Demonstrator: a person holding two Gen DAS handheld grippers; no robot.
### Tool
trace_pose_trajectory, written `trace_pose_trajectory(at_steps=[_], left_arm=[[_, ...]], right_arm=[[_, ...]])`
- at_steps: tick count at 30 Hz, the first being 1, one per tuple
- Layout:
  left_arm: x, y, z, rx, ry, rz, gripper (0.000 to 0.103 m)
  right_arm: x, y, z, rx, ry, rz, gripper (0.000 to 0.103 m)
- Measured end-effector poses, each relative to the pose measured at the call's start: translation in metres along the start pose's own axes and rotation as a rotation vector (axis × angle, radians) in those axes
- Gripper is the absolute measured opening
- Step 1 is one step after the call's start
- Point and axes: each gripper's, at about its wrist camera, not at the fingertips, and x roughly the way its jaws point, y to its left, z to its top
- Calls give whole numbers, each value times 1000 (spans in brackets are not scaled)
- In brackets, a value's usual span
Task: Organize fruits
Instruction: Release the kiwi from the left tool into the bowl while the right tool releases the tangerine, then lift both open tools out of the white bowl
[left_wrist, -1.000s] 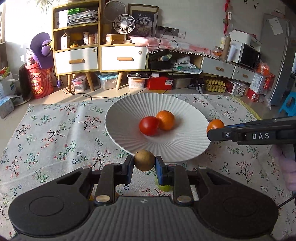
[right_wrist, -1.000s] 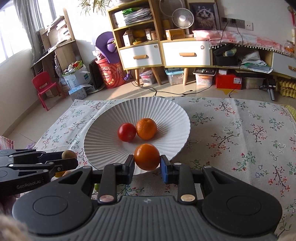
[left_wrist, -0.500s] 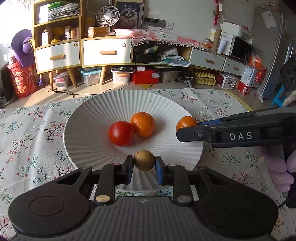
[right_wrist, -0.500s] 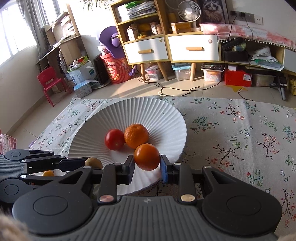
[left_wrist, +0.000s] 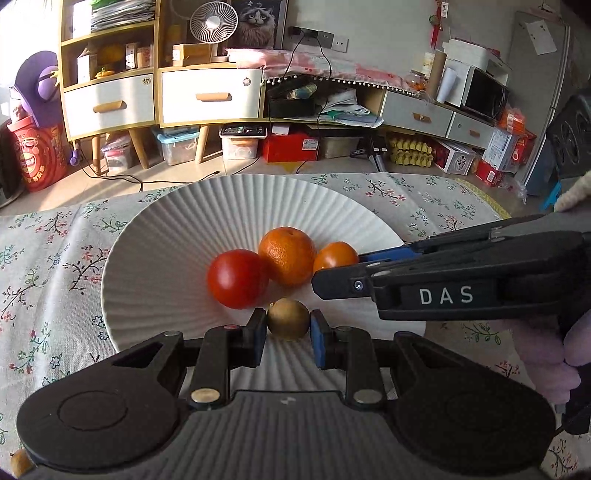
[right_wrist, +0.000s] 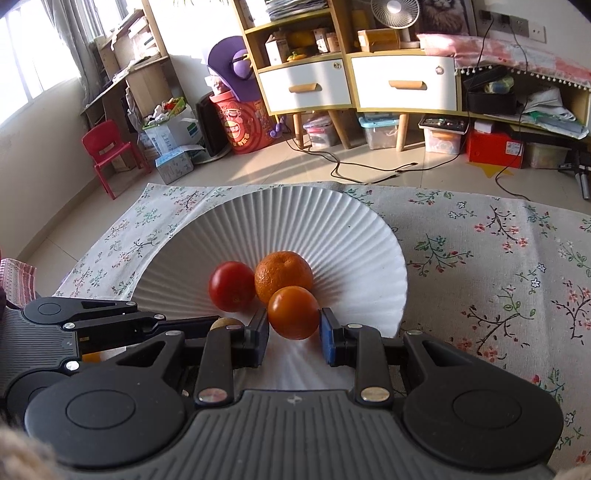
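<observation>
A white ribbed plate (left_wrist: 155, 258) (right_wrist: 280, 218) lies on a floral cloth. A red tomato (left_wrist: 237, 278) (right_wrist: 232, 286) and a large orange (left_wrist: 287, 256) (right_wrist: 282, 275) sit together in its middle. My left gripper (left_wrist: 288, 330) is shut on a brown kiwi (left_wrist: 288, 319) over the plate's near side, just in front of the tomato. My right gripper (right_wrist: 293, 323) is shut on a small orange (right_wrist: 293, 312) (left_wrist: 335, 256), held right beside the large orange. The kiwi's tip shows in the right wrist view (right_wrist: 224, 323).
The floral cloth (right_wrist: 498, 258) covers the table around the plate. A small fruit (left_wrist: 20, 461) lies on the cloth under my left gripper's near left corner. Cabinets, boxes and a red chair stand on the floor beyond the table.
Both grippers have moved forward over the plate with their fruit, from its near rim to right beside the tomato and the large orange.
</observation>
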Motion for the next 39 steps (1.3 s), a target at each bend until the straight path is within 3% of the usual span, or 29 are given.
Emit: trace_pose_trajectory(at_steps=[20, 31, 39], left_arm=[[7, 1, 5, 26, 6, 14, 19], [-7, 3, 3, 42, 6, 27, 42], [-31, -4, -3, 50, -7, 36, 61]], right_arm=[[11, 8, 7, -22, 17, 5, 28], [-3, 13, 9, -30, -11, -9, 38], [-25, 18, 3, -25, -40, -31, 59]])
